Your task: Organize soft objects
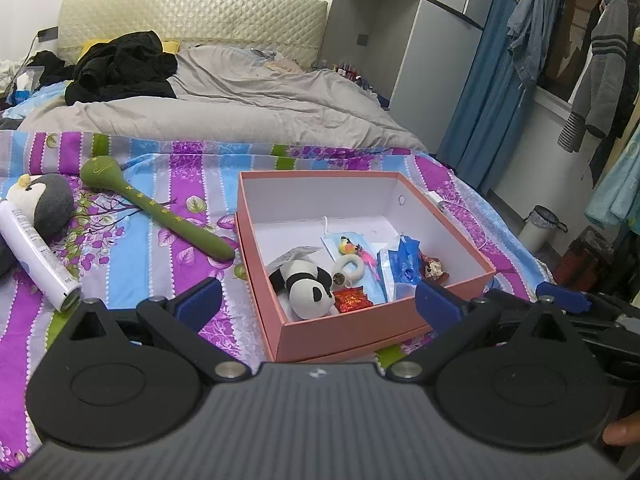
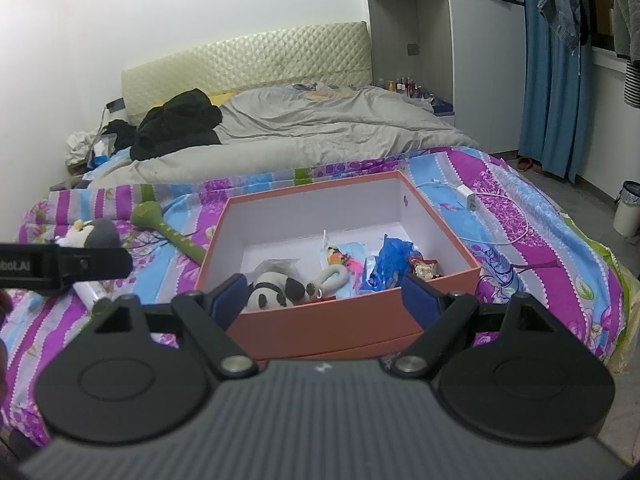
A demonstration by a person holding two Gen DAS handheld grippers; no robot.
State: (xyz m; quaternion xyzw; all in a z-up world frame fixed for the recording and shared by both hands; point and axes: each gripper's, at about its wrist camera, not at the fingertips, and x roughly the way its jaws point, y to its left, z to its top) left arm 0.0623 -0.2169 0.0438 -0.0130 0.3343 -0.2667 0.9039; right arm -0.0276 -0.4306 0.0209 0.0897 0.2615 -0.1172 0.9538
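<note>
A pink open box sits on the striped bedspread. Inside lie a plush panda, a white fluffy ring, a bird toy, a red pouch, blue bags and a small doll. Left of the box lie a green plush mallet and a grey penguin plush. My left gripper is open and empty before the box's near wall. My right gripper is open and empty there too.
A white spray can lies beside the penguin. A grey duvet and black clothes lie farther up the bed. A white charger with cable lies right of the box. A bin stands on the floor at right.
</note>
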